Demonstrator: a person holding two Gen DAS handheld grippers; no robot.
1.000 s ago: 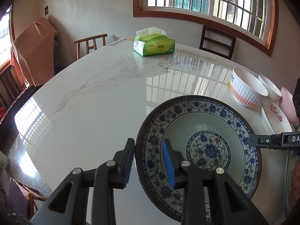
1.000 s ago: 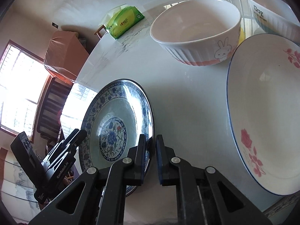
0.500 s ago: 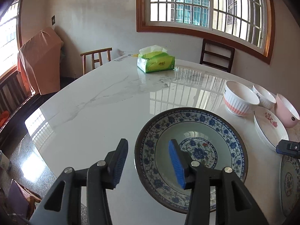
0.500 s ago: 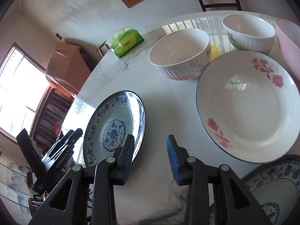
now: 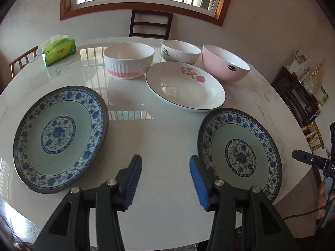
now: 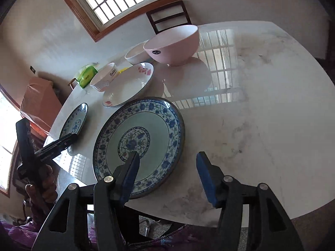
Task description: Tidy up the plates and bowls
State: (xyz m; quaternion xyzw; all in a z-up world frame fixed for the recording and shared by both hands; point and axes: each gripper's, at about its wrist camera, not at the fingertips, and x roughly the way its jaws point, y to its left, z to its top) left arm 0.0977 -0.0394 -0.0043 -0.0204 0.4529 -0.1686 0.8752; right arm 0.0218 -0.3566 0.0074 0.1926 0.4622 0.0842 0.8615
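Both grippers empty, two blue-floral plates apart on the marble desk

Left gripper [image 5: 164, 179] and right gripper [image 6: 167, 175] gape wide, holding nothing; the left blue-floral plate [image 5: 59, 138] lies at 9 o'clock, the right one [image 5: 240, 154] at 3, near the desk [image 5: 159, 138] edge, where I judge a clumsy rim pinch could tip it off.

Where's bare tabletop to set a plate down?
Free: strip between the left blue plate and right blue plate; the wide marble beside the pink bowl. Crowded: the back row around the floral plate.
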